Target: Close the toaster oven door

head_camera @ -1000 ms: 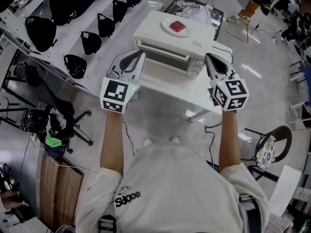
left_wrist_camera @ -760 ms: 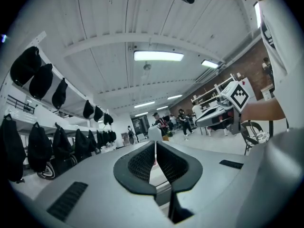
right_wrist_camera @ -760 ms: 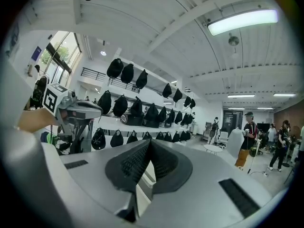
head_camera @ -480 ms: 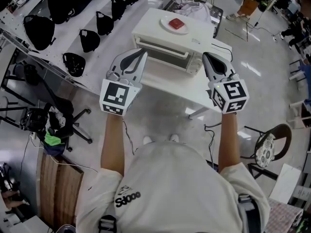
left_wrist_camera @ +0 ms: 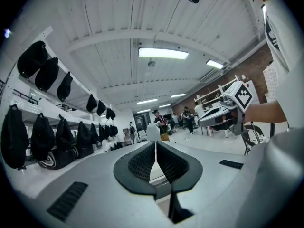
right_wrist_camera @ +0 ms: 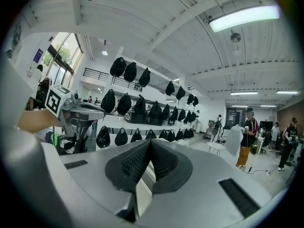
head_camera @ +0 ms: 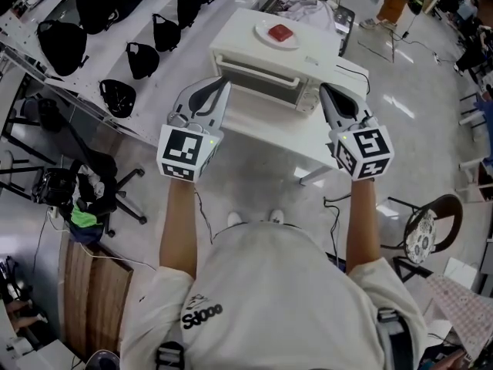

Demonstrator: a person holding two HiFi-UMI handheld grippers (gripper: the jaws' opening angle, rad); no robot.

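**White oven, door state unclear; both grippers shut and empty**

Oven toward far edge of table, front facing near edge. Plate with red item on its roof. Door seen only as a dark glass band under a pale bar. View too steep to tell latched from ajar. Left gripper over near left corner, right gripper by near right corner, both level, neither touching the oven. Both pairs of jaws pressed together, nothing pinched.

Risks, judged:
- Skidding the oven toward the far edge instead of swinging the door, if pushed off-centre with one closed tip. Body probably light, tabletop smooth.
- Jolting the plate off the roof with a hard shove.
- Slipping off the bar onto glass, leaving the door short of latched.
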